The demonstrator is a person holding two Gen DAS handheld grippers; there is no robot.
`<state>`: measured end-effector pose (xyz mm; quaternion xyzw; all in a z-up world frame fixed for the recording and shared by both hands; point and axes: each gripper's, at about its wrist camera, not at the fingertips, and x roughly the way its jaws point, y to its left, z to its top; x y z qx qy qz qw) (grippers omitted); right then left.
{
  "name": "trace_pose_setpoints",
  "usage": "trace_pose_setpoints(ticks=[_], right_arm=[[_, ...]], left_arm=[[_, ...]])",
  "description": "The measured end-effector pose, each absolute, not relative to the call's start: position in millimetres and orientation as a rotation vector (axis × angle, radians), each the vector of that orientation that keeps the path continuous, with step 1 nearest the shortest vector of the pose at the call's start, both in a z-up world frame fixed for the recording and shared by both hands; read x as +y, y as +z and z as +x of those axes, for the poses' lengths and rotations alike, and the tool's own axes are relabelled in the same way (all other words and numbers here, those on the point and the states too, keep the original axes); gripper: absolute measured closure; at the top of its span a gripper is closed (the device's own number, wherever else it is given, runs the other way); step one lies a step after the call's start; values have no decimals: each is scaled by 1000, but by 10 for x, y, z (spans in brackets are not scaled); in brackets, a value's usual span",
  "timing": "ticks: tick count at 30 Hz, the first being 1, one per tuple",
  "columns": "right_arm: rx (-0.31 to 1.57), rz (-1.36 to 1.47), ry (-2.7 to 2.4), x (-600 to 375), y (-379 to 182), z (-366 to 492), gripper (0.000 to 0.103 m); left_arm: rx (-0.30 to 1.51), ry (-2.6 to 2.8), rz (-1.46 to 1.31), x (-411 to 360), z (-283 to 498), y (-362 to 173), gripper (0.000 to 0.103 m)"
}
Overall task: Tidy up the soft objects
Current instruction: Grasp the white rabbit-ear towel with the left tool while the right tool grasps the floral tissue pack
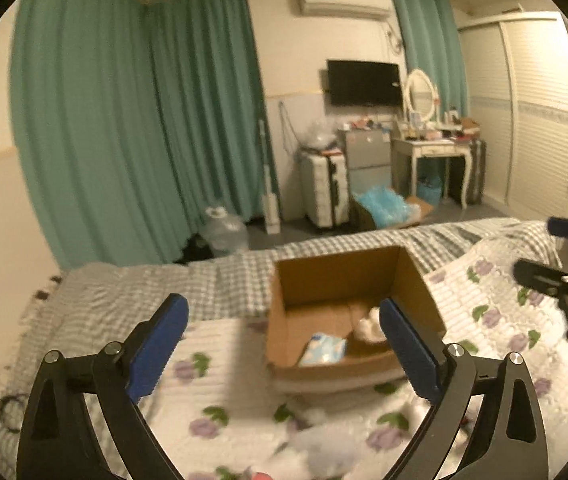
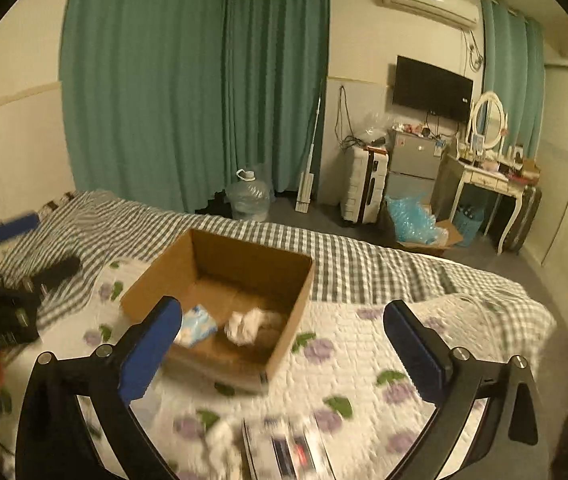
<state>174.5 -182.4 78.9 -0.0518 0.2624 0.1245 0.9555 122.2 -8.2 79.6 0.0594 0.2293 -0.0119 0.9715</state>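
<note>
An open cardboard box [image 1: 416,280] stands on the bed [image 1: 219,380]; it also shows in the right wrist view [image 2: 284,312]. Inside lie a light blue packet [image 1: 324,349] [image 2: 197,325] and a crumpled white soft item [image 1: 368,325] [image 2: 245,326]. My left gripper [image 1: 284,340] is open and empty, above the quilt in front of the box. My right gripper [image 2: 281,332] is open and empty, above the box's near side. A pale blue-white soft item [image 1: 324,452] lies blurred on the quilt below the left gripper. A white soft item [image 2: 219,444] lies below the right gripper.
The right gripper shows at the left wrist view's right edge [image 1: 556,280]; the left gripper shows at the right wrist view's left edge [image 2: 7,280]. A blurred flat package [image 2: 288,448] lies on the quilt. Beyond the bed are a water jug [image 2: 249,198], a suitcase [image 2: 364,184] and green curtains [image 2: 195,80].
</note>
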Motion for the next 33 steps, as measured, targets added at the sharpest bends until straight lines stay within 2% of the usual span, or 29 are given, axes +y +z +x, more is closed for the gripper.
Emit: trace_pose_setpoints(ticks=[5, 11, 22, 32, 33], right_arm=[[561, -131, 263, -1965, 728, 1256, 1], [652, -146, 284, -2083, 278, 1031, 1], [878, -153, 284, -2151, -879, 1325, 1], [993, -59, 257, -2212, -1197, 1607, 1], [1002, -39, 249, -2241, -1215, 1638, 1]], left_arm=[[459, 11, 132, 78, 776, 800, 5], [537, 33, 80, 190, 436, 388, 5], [811, 102, 34, 151, 568, -956, 6], [932, 54, 11, 194, 617, -1388, 7], [943, 56, 8, 197, 633, -1420, 12]])
